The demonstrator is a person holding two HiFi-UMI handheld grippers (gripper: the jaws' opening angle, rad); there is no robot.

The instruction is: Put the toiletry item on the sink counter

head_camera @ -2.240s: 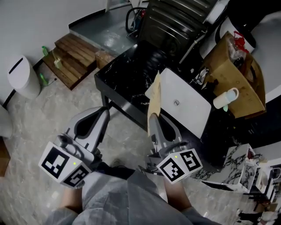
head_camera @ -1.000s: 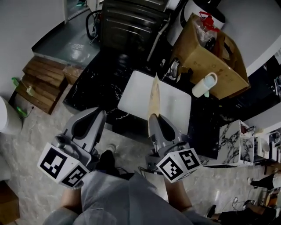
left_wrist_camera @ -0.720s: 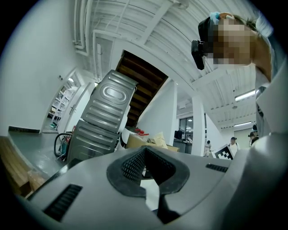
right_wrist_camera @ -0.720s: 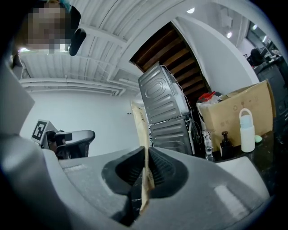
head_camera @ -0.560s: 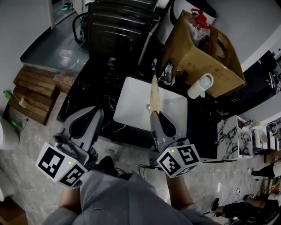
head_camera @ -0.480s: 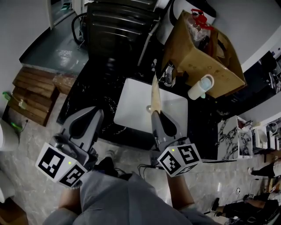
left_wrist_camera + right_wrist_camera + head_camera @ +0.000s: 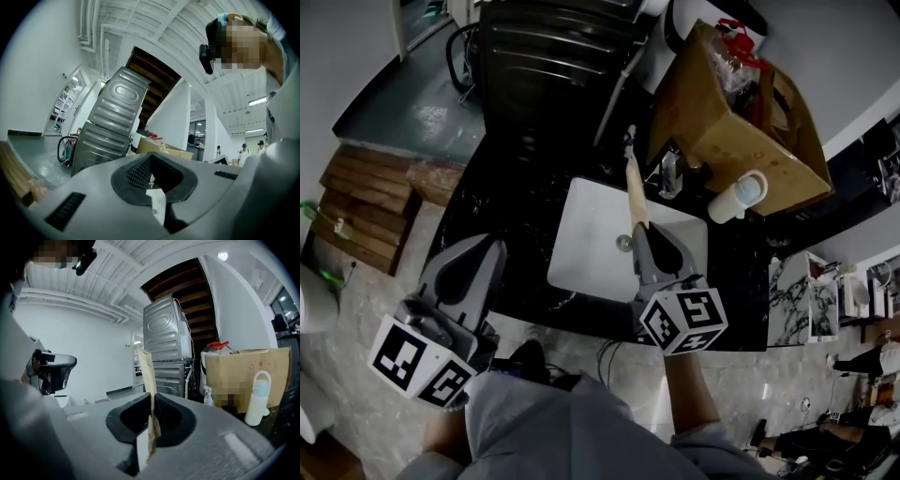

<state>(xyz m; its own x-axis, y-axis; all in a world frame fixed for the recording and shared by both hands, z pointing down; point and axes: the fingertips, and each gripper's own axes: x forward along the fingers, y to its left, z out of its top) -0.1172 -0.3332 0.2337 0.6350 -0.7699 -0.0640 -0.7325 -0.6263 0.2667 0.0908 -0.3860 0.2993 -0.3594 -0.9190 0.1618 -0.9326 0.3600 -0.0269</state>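
My right gripper point(image 7: 642, 234) is shut on a thin, flat tan packet point(image 7: 634, 192), the toiletry item. The packet sticks out forward past the fingertips, over the white sink basin point(image 7: 581, 234) and towards the faucet point(image 7: 670, 173). In the right gripper view the packet point(image 7: 146, 371) stands on edge, pinched between the dark pads of the right gripper point(image 7: 152, 401). My left gripper point(image 7: 487, 246) hangs lower left, in front of the black marble counter point(image 7: 502, 202); its jaws meet with nothing between them, as the left gripper view point(image 7: 151, 161) also shows.
A cardboard box point(image 7: 722, 122) and a pale green bottle with a handle point(image 7: 739, 195) stand on the counter to the right of the faucet. A grey metal appliance stack point(image 7: 553, 47) rises behind the counter. Wooden steps point(image 7: 366, 202) lie at the far left on the floor.
The right gripper has carried the packet forward, from the basin's near edge out over the basin towards the faucet. The left gripper has stayed low and shut.
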